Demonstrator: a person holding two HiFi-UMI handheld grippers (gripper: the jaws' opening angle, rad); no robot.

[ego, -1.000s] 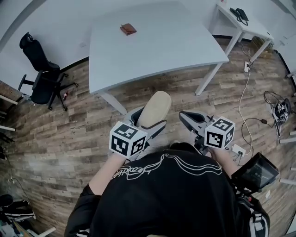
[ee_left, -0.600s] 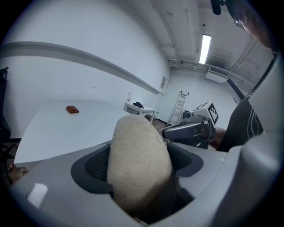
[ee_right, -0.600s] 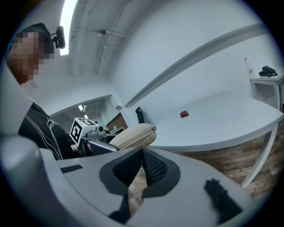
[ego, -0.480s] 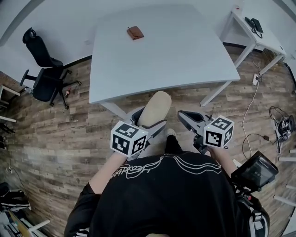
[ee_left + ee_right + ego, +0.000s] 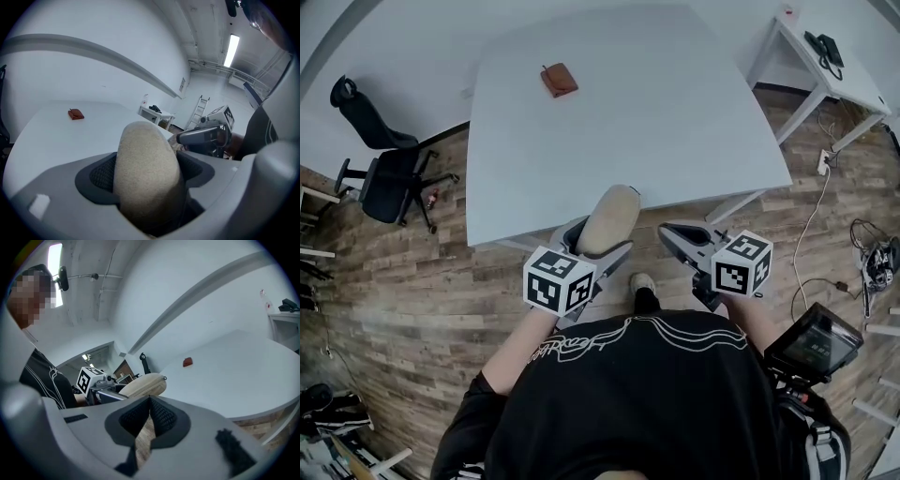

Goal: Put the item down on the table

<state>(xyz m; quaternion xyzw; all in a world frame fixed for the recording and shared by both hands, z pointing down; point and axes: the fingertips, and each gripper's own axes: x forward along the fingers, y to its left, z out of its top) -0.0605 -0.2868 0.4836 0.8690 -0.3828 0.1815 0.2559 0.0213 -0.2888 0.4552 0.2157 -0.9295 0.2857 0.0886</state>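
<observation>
Left gripper [image 5: 602, 242] jaws spread wide, clamped on a beige fabric pouch [image 5: 612, 208]; the pouch stands up between the pads, its far end over the near edge of the white table [image 5: 675, 122], not resting on it. Right gripper [image 5: 680, 234] empty, pads pressed together at the tips, held just beside the left one over the wood floor [image 5: 412, 272]. Small brown wallet [image 5: 559, 80] lies on the table's far side, well apart from the pouch.
</observation>
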